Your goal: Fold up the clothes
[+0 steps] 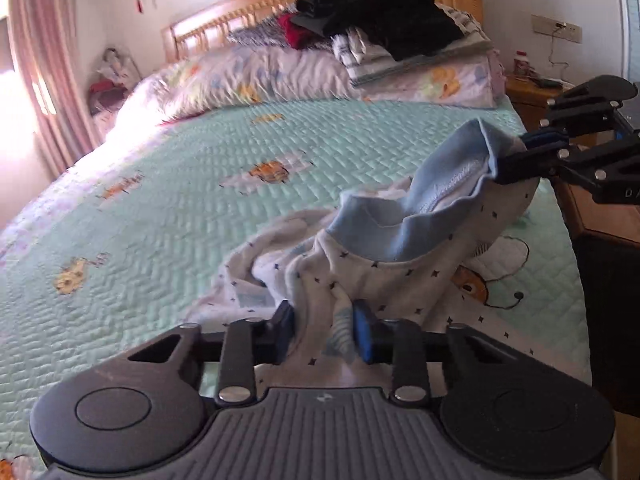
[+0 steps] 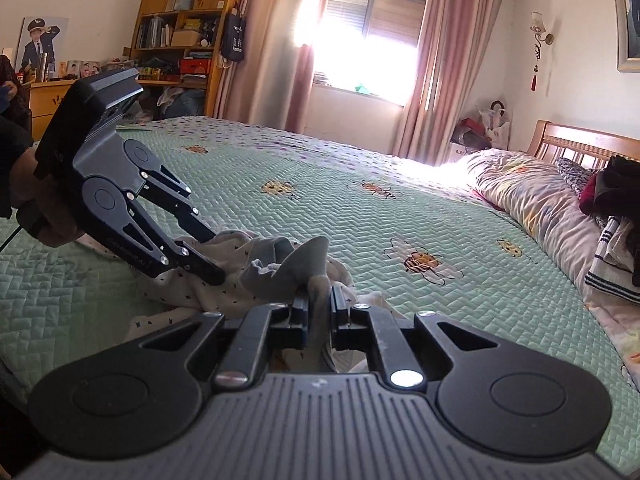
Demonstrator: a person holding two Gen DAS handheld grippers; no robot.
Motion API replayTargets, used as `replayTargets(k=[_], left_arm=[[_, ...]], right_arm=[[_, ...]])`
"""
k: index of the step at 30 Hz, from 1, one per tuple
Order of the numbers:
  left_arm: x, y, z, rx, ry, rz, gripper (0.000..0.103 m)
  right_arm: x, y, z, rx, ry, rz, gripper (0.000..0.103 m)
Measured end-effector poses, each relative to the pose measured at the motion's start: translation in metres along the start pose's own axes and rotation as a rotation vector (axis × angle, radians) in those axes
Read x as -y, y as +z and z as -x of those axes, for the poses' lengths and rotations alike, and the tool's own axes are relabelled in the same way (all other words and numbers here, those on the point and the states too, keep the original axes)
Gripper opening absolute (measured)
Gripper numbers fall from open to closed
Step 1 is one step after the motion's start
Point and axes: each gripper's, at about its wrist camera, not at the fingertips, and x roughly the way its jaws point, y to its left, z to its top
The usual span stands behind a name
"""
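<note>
Both tongs grip now: left gripper (image 1: 324,330) pinches the star-print garment (image 1: 400,276), right gripper (image 2: 319,312) clamps its blue cuff (image 1: 460,160). Garment hangs bunched between them over the bed (image 1: 160,200). We judge next: spread apart, lay flat.

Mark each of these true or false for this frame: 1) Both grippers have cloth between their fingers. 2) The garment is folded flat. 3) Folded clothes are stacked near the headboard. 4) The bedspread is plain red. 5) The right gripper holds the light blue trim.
1) True: the left gripper and the right gripper each pinch the garment.
2) False: it lies crumpled and partly lifted off the bedspread.
3) True: a stack of clothes sits on the pillows by the headboard.
4) False: it is pale green, quilted, with bee motifs.
5) True: its fingers clamp the blue trim.
</note>
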Motion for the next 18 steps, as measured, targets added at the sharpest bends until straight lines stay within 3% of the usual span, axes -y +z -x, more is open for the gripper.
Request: replayTargets(k=[1,2,4,8,11,13,15,18], left_arm=[[0.000,0.000,0.009,0.018,0.031,0.015,0.011],[0.000,-0.002,0.018,0.036,0.059,0.037,0.010],[-0.003,-0.005,0.035,0.064,0.105,0.089,0.009],[-0.012,-0.025,0.046,0.023,0.117,0.203,0.013],[-0.017,-0.021,0.042,-0.015,0.108,0.156,0.036],[-0.024,-0.009,0.034,-0.032,0.053,0.129,0.084],[-0.027,0.004,0.023,-0.029,0.033,0.076,0.099],[-0.030,0.016,-0.005,-0.083,-0.049,0.026,0.101]], right_arm=[[-0.002,0.002,0.000,0.004,-0.004,0.000,0.011],[-0.003,0.003,0.001,0.007,-0.009,-0.002,0.011],[-0.005,0.004,0.003,0.012,-0.015,-0.015,0.011],[-0.013,0.005,0.007,0.024,0.002,-0.031,0.011],[-0.021,0.008,0.013,0.029,0.016,0.002,0.011],[-0.024,0.009,0.019,0.032,0.016,0.025,0.011],[-0.022,0.010,0.025,0.029,0.007,0.032,0.011],[-0.016,0.006,0.026,0.015,-0.015,0.021,0.011]])
